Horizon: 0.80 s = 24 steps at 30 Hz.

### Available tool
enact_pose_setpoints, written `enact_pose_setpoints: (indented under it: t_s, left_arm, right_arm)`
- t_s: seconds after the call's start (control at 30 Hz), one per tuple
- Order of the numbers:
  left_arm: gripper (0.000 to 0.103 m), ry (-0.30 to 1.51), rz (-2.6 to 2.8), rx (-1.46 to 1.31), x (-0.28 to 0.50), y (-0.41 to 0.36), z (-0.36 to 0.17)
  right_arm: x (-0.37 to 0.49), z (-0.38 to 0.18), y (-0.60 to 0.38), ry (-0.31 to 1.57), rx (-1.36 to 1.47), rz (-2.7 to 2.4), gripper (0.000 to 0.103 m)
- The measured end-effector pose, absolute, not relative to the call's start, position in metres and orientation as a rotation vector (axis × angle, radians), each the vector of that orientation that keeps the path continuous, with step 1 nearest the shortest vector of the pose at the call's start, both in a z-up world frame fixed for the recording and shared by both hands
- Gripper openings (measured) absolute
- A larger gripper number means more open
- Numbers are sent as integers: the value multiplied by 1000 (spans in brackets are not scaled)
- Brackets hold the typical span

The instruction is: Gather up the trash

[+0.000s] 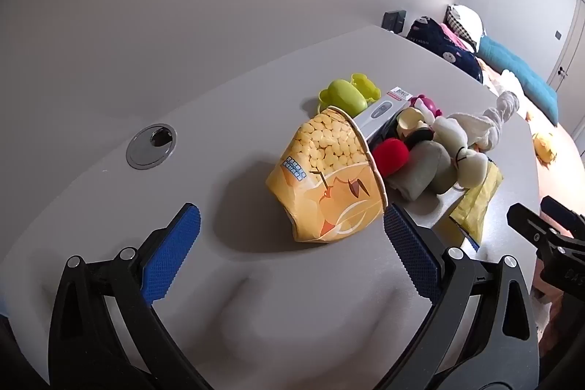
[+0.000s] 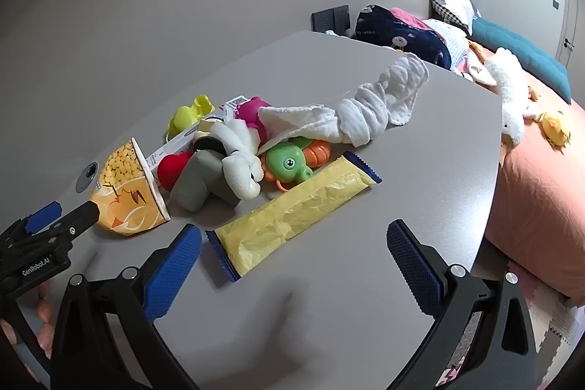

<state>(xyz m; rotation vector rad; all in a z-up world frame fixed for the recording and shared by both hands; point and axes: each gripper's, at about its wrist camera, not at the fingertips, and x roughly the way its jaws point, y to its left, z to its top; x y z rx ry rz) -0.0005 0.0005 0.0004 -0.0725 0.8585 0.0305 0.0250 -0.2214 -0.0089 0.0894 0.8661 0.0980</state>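
A yellow paper cup (image 1: 329, 178) printed with corn lies crumpled on its side on the grey table (image 1: 109, 200). My left gripper (image 1: 292, 212) stands open just in front of the cup's base, its blue pads (image 1: 182, 243) wide to either side and touching nothing. A long flattened yellow wrapper (image 2: 296, 211) with blue ends lies on the table (image 2: 420, 152); my right gripper (image 2: 294, 231) hovers open above its near end, pads apart from it. The wrapper (image 1: 475, 203) also shows in the left wrist view, and the cup (image 2: 128, 196) and left gripper (image 2: 65, 212) in the right wrist view.
Behind the cup sits a pile: grey and white plush (image 2: 219, 178), red ball (image 2: 173, 167), green turtle toy (image 2: 289, 163), white cloth (image 2: 365, 108), white box (image 1: 380, 114), lime toy (image 1: 343, 94). A cable grommet (image 1: 150, 146) lies left. A bed with a pink sheet (image 2: 541, 200) borders the table's right edge.
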Motion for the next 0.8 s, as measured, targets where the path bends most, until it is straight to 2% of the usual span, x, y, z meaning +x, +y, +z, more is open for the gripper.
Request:
enact_pose_setpoints:
  t_s: [0.8]
  left_arm:
    - [97, 862, 17, -67, -3, -2, 3]
  right_arm:
    - [21, -7, -224, 858, 89, 96, 101]
